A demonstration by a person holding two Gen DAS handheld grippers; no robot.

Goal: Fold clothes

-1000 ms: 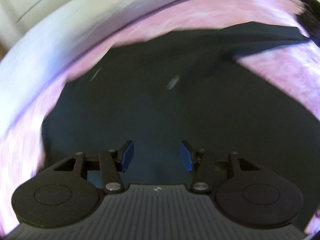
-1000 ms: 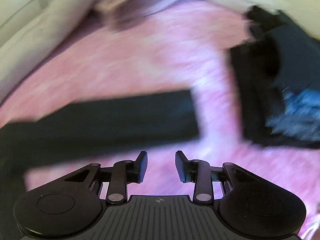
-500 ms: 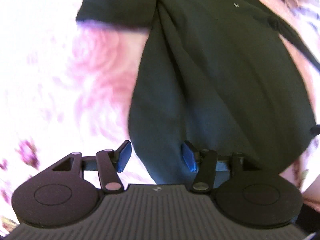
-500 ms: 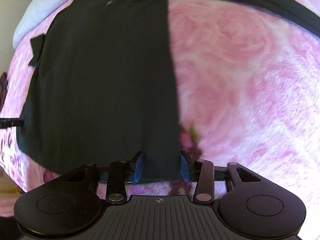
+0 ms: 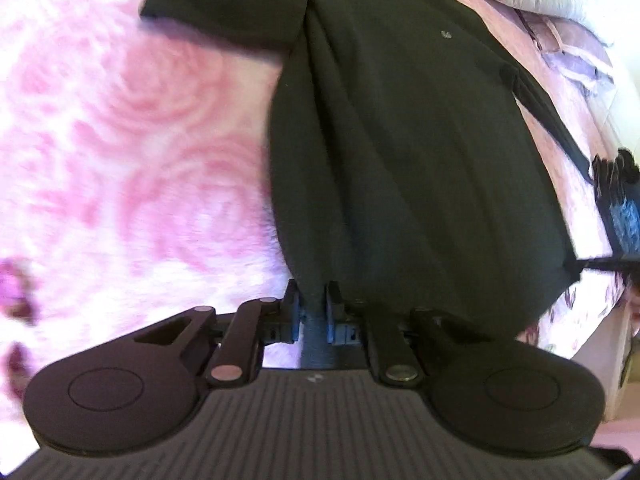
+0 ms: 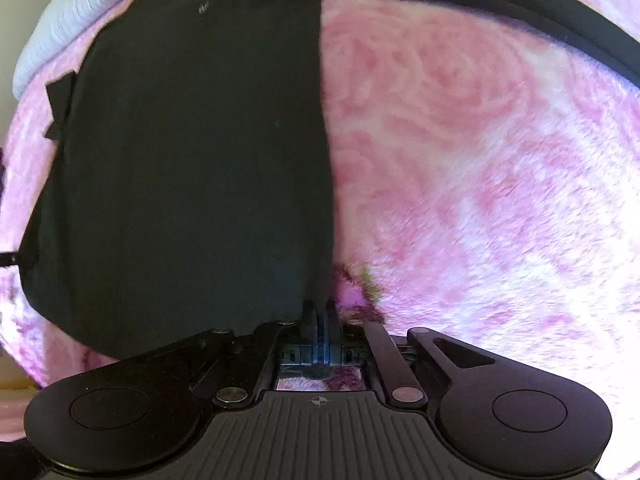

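Since the left hand-held gripper and the right hand-held gripper are each clamped on a bottom corner of the dark green short-sleeved cotton shirt, the hem is a good place to hold, because this cloth looks light, soft and limp. It lies flat on the pink rose-patterned fleece blanket. Farther away, the right sleeve is cut off, and a black printed garment is hard to identify.

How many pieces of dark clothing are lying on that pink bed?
2, maybe more out of view. The black shirt lies spread on the pink blanket, both grippers pinching its near hem. A second dark garment lies at the left camera's right edge.
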